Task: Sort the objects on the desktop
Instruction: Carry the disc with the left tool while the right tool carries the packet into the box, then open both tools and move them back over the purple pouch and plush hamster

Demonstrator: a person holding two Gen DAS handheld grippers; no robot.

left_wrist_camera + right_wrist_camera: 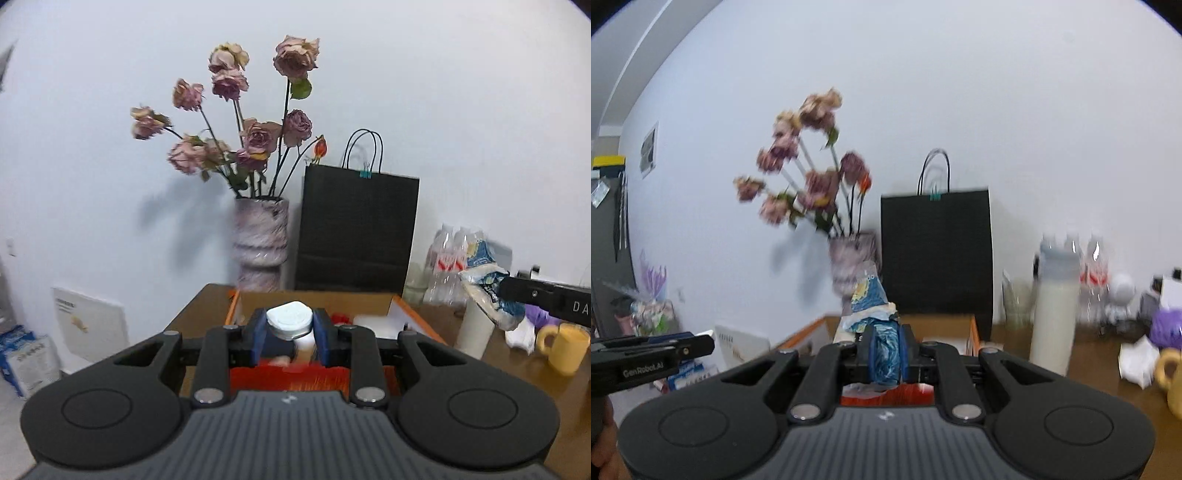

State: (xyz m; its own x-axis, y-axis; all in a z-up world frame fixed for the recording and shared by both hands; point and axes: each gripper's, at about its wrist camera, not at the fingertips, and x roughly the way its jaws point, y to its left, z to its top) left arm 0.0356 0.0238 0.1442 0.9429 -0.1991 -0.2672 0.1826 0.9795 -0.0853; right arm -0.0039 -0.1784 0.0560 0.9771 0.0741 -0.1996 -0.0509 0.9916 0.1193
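My left gripper (290,334) is shut on a small white bottle with a white cap (290,319) and holds it above an open cardboard box (317,300) with an orange rim. My right gripper (886,349) is shut on a crumpled blue and white snack packet (871,306) and holds it in the air near the same box (938,323). The right gripper with its packet (491,291) also shows at the right of the left wrist view. The left gripper's side (653,354) shows at the left of the right wrist view.
A vase of dried roses (260,243) and a black paper bag (356,232) stand behind the box against the wall. A white tumbler (1054,314), water bottles (450,258), a yellow mug (567,345), crumpled tissue (1137,360) and a purple thing (1169,328) sit on the brown table to the right.
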